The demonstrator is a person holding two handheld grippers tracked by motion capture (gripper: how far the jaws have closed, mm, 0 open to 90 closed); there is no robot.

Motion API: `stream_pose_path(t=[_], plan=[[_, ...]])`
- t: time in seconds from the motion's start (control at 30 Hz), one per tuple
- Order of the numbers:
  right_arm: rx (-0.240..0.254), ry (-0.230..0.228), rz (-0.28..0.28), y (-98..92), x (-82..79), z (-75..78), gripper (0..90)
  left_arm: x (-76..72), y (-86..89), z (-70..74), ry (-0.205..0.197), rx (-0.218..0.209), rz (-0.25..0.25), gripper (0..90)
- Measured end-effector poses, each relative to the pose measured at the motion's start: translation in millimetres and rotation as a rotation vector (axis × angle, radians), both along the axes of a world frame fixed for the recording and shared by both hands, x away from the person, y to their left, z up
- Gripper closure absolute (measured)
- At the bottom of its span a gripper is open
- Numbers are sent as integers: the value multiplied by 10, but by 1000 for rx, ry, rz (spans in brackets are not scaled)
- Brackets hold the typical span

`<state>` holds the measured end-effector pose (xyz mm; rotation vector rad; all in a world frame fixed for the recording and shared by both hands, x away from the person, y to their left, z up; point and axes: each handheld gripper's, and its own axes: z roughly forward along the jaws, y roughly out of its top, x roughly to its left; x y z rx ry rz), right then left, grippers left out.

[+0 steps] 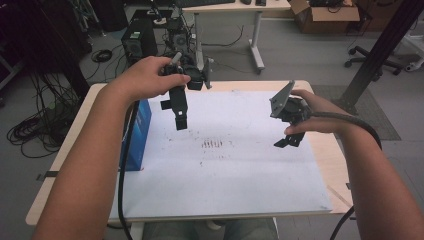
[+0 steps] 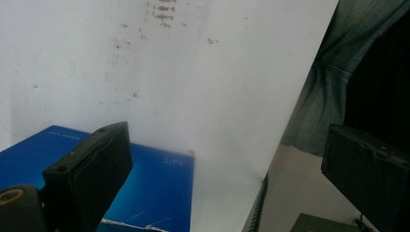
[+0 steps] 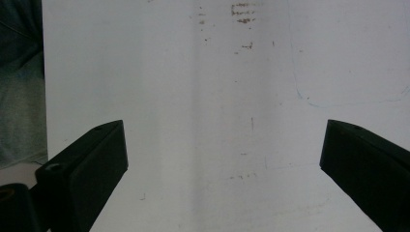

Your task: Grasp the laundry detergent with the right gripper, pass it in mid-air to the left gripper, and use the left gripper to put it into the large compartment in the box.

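at the bottom of the high view two forearms come in, each hand holding one gripper above the table point(image 1: 332, 165). the left gripper point(image 1: 180, 121) hangs at upper centre-left of the frame, its fingers point(image 2: 92, 169) spread wide and empty in its own view. the right gripper point(image 1: 288, 141) hovers right of centre, its fingers point(image 3: 87, 169) likewise spread with nothing between them. nearest the left gripper lies one blue box point(image 1: 136, 135), at the left edge of the single white sheet point(image 1: 225, 180), in the left middle of the frame. judging by its flat, sharp-cornered shape, the box looks stiff and light, with a glossy face that may slip; a hold across its narrow sides would suit best. farther up the sheet sits one small cluster of brown marks point(image 1: 212, 144). beyond the table stands a second desk point(image 1: 240, 7).
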<state>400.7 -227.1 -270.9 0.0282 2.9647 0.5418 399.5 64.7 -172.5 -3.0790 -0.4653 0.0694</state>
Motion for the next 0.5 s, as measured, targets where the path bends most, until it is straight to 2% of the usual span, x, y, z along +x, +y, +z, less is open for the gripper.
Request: stream_pose_path(t=[0.4, 0.5], plan=[[9, -6, 1, 16, 18, 2, 30, 60, 9, -48, 7, -8, 7, 46], [33, -14, 10, 14, 14, 19, 30, 89, 4, -57, 9, -18, 23, 46]])
